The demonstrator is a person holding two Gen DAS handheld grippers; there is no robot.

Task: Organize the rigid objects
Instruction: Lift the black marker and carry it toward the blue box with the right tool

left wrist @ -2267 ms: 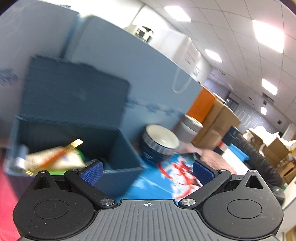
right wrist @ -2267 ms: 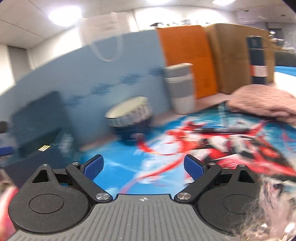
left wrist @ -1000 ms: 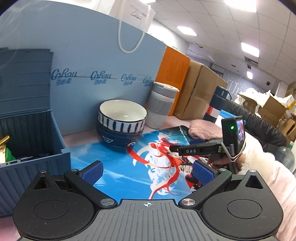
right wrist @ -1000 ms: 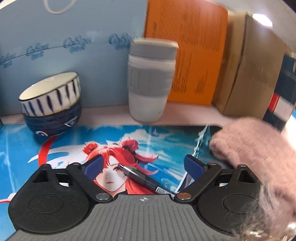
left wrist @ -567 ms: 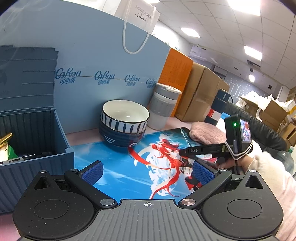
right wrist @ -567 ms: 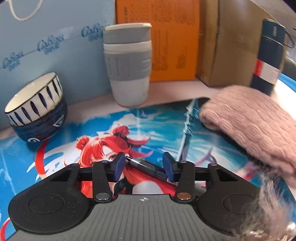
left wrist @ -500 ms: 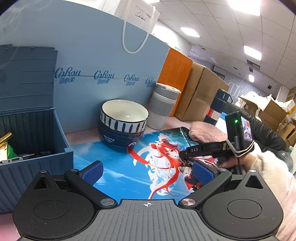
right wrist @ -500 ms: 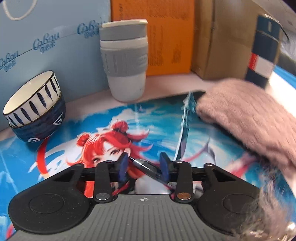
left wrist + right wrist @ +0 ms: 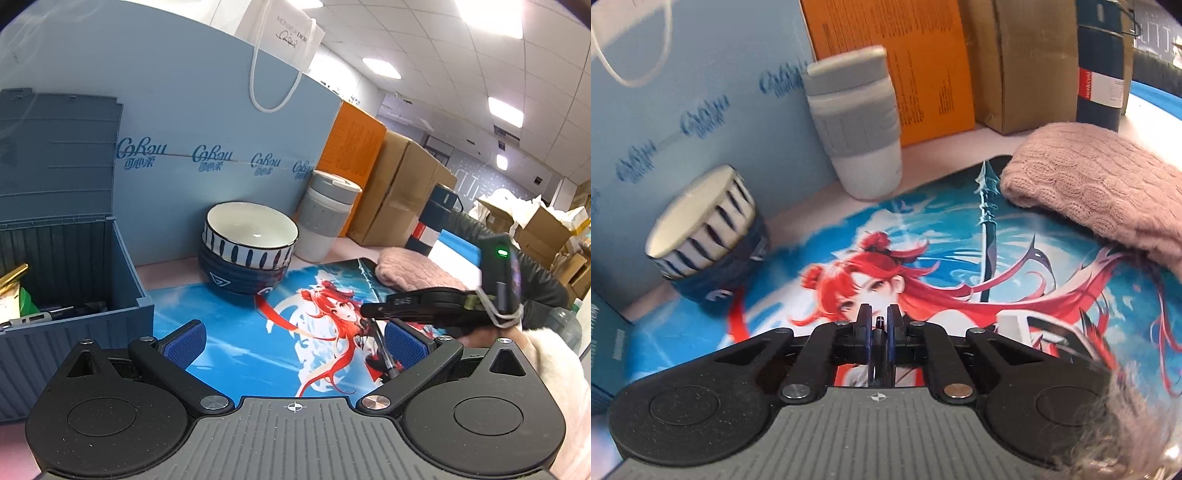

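Above the mat (image 9: 960, 236), the right tool (image 9: 878, 325) pinches a pen (image 9: 879, 322); the left tool (image 9: 293, 341) is spread.

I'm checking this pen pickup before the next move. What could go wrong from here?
1. The right tongs pinch the thin pen with much of it hanging below; it may pivot or slip.
2. On the way to the open box, it could clip the stacked bowls.
3. The box already holds items, so the pen might snag on them.
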